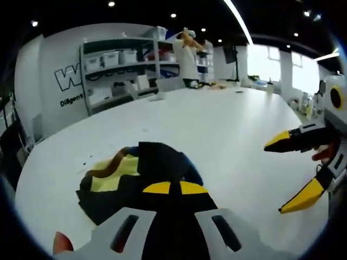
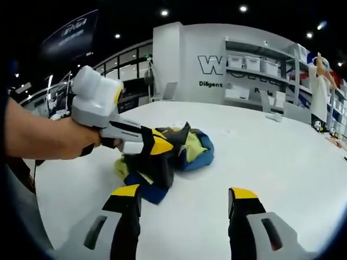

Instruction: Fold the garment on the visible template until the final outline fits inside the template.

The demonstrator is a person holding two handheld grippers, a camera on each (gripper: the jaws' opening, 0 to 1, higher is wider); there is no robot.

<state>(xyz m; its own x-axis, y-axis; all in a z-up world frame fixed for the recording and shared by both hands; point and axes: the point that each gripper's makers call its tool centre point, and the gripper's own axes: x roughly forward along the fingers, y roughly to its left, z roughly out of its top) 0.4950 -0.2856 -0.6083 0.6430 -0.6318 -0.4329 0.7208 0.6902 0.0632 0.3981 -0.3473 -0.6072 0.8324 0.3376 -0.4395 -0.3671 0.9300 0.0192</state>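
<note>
Left gripper view: my left gripper (image 1: pixel 171 188) is clamped on the crumpled garment (image 1: pixel 135 173) on the white table (image 1: pixel 217 124).

Right gripper view: right gripper (image 2: pixel 184 197) gapes wide, empty, near the heap. Risk: lifting bunched layers could drag it askew.

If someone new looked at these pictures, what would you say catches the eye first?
First the crumpled black, yellow and blue garment, bunched on the white table. The left gripper is closed on its dark fabric, while the right gripper hovers open, short of it. A person stands by the shelves beyond.
</note>
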